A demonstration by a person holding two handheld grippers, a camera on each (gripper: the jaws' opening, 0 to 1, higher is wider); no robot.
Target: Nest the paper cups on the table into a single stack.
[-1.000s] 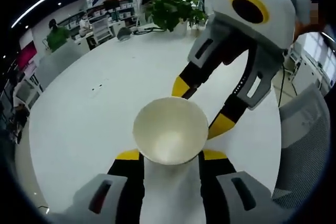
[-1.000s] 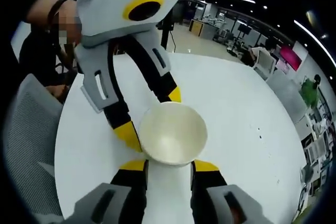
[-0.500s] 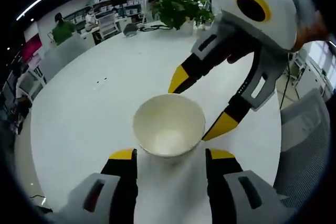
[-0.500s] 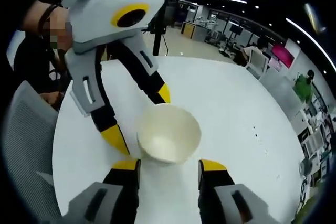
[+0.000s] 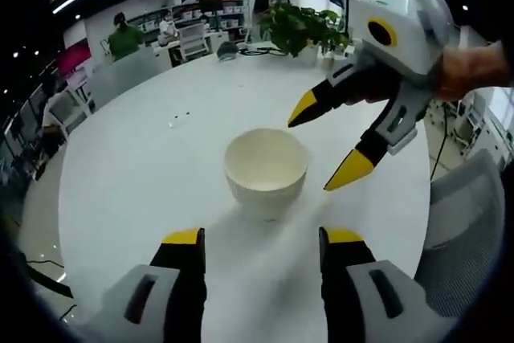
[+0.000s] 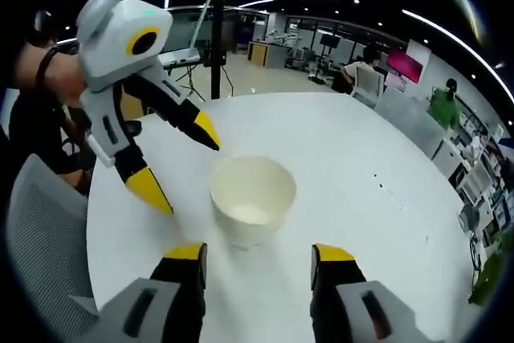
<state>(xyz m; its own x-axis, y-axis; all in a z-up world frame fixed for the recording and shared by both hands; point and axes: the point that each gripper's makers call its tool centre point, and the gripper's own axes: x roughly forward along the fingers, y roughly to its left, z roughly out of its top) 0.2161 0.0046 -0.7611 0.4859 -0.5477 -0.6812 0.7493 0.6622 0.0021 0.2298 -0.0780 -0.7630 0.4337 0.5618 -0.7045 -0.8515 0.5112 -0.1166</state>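
Observation:
A white paper cup (image 5: 266,168) stands upright on the round white table (image 5: 136,174), its mouth open to me; I cannot tell whether other cups are nested in it. In the left gripper view my left gripper (image 5: 263,237) is open, its yellow tips short of the cup and apart from it. My right gripper (image 5: 325,144) comes in from the right, open, with its tips just beside the cup. In the right gripper view the same cup (image 6: 253,194) sits ahead of my open right gripper (image 6: 259,252), and the left gripper (image 6: 181,165) hangs open at the cup's left.
A grey mesh chair (image 5: 470,222) stands at the table's edge, also seen as the chair (image 6: 40,230) on the left of the right gripper view. A potted plant (image 5: 305,30) sits at the table's far side. A hand (image 5: 474,70) holds the right gripper. Office desks and people lie beyond.
Both grippers were shut on the cup a second ago; both have opened and drawn back from it. The cup stays standing on the table.

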